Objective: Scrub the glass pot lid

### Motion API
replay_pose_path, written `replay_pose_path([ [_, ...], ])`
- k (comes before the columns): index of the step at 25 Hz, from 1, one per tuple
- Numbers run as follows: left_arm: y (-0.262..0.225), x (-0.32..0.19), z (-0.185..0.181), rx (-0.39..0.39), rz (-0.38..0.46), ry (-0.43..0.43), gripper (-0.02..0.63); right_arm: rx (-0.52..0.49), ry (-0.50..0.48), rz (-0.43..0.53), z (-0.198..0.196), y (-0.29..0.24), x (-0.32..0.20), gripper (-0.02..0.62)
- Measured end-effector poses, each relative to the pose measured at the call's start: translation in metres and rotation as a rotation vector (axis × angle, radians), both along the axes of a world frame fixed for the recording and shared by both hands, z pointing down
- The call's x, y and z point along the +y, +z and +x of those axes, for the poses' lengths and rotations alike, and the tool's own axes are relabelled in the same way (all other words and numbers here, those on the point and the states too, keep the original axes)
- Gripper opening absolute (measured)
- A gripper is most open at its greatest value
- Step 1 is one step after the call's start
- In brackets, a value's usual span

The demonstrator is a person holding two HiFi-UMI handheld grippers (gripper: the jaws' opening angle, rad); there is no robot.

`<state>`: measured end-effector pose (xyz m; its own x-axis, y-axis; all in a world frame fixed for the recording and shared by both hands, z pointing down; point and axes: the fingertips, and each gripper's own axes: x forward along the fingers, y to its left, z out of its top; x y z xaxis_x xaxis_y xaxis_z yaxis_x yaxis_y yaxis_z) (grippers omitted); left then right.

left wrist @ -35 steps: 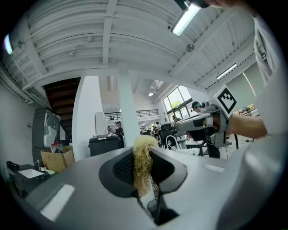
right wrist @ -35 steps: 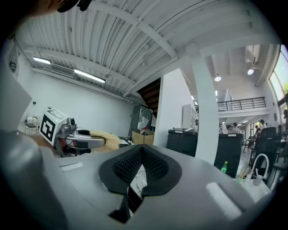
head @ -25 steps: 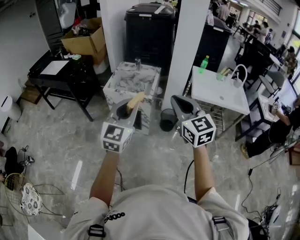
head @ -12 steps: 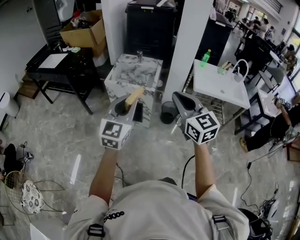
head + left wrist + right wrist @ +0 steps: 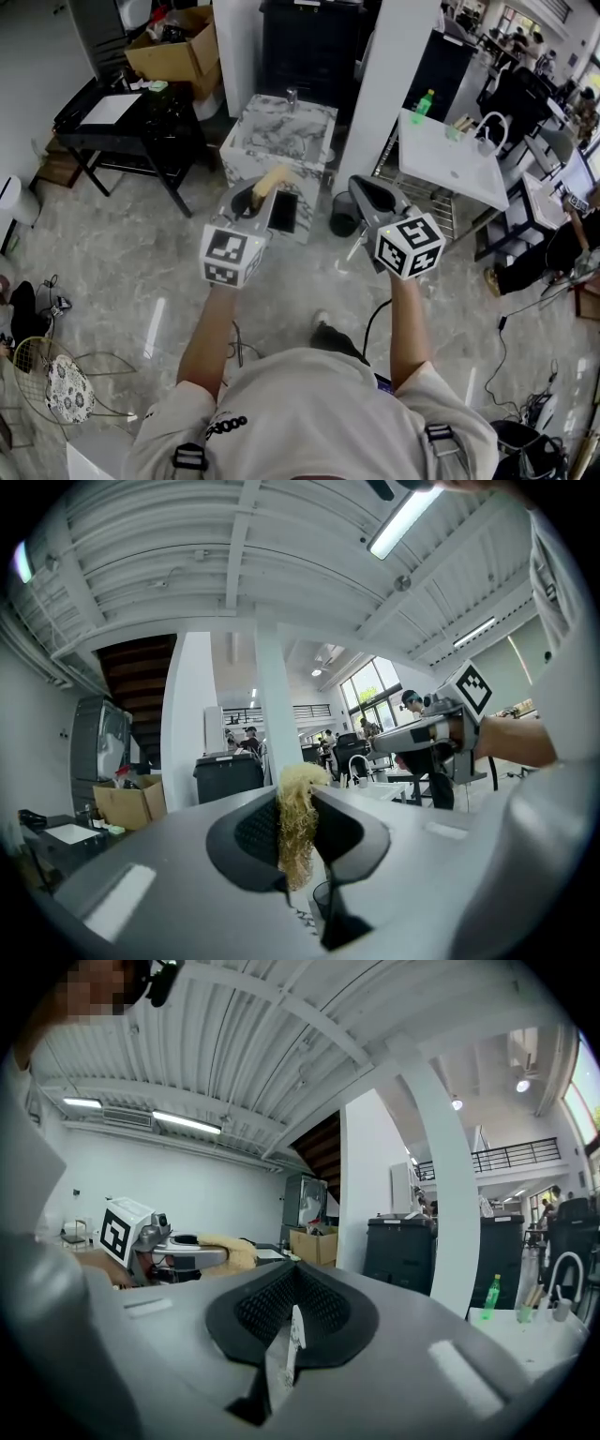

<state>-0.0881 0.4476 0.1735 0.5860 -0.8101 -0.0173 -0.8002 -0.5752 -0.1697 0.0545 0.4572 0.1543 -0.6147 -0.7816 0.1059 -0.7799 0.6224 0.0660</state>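
No glass pot lid shows in any view. My left gripper is held out at chest height, shut on a pale yellow fibrous scrubber. In the left gripper view the scrubber hangs pinched between the dark pads. My right gripper is level with it on the right, jaws closed together with nothing visibly held. The right gripper view shows its pads meeting, and the left gripper with the scrubber off to the left.
Ahead stands a marble-patterned cabinet with a small can on top. A black table and cardboard box are at left. A white pillar, a white sink table with a green bottle, and a small floor bin are at right.
The person has stepped forward, so the marble cabinet and tables sit nearer and lower in the head view. A foot now shows below. Both grippers keep their pose and hold.
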Motion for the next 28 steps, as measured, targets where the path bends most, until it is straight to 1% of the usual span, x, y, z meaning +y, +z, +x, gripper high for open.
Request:
replay_pose_path([
  [7,0.013,-0.027,-0.011,0.005,-0.027,-0.014,0.052,-0.021,-0.008,-0.015,-0.008,0.008,-0.026,0.003],
  [13,0.027,-0.071,-0.013,-0.001,-0.048,-0.029,0.052,-0.024,0.015,-0.003,-0.001,0.018,-0.074,0.003],
  [19,0.034,-0.144,-0.006,-0.009,-0.064,-0.052,0.052,-0.008,-0.001,-0.010,0.005,0.030,-0.149,0.003],
  [28,0.032,-0.278,0.003,-0.004,-0.090,-0.110,0.052,-0.013,-0.076,-0.065,0.009,0.035,-0.290,0.003],
])
